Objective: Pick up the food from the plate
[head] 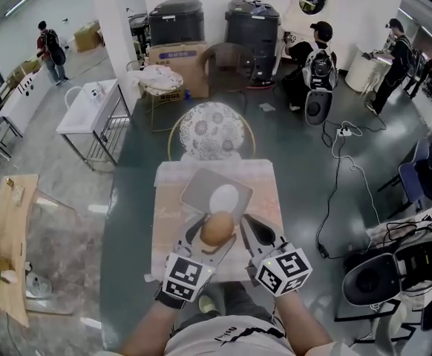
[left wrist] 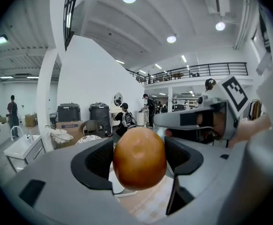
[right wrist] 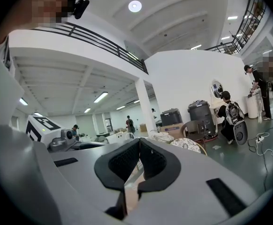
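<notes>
Pads (left wrist: pixel 99 161) of the left tool (left wrist: pixel 139 159) pinch a round brown piece of food (left wrist: pixel 139 156), held up over the near edge of a grey plate (head: pixel 194 191) on a small cloth-covered worktop (head: pixel 170 225). The right tool (right wrist: pixel 139 161), pressed together on nothing, hangs just beside it to the right. One white oval piece (head: pixel 225 197) lies on the plate. Beyond the worktop stands a round patterned chair (head: pixel 211 128); people (head: pixel 320 58) are farther back.

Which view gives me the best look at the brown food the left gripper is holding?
The left gripper view: the brown food fills the centre, clamped between both pads. The head view shows it small, from above, by the grey plate. The right gripper view does not show it.
</notes>
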`<state>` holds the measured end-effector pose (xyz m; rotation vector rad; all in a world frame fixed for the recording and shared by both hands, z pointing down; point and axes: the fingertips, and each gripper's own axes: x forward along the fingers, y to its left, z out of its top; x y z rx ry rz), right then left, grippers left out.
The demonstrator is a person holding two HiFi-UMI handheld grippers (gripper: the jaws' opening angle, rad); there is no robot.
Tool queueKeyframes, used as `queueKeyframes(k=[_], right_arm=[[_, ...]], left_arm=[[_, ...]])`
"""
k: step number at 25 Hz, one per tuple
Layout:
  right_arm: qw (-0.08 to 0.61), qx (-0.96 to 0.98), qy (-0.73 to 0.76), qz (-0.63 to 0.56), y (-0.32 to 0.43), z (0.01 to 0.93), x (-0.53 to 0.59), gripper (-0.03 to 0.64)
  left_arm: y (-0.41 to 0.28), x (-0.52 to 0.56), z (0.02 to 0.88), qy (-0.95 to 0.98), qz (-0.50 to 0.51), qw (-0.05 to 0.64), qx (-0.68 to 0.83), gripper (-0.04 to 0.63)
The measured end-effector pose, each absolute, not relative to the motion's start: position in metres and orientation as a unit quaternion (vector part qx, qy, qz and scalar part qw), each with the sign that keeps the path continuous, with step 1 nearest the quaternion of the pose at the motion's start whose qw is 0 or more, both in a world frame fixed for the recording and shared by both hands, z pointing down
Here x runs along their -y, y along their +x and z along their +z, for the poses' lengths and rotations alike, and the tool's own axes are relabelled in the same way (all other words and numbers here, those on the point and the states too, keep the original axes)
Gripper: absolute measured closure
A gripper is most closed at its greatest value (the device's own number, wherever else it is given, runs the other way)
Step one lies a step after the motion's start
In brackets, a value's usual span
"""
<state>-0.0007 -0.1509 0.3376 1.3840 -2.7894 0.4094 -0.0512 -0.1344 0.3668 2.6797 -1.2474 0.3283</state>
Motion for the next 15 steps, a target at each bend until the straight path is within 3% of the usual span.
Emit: queueKeyframes(k=[15], right_arm=[[0.009, 0.890, 0.444, 0.103, -0.018, 0.325, 0.119, 0.603]], left_arm=[[-0.071, 0.096, 0.343, 0.901, 0.086, 0.068, 0.419, 0.250]])
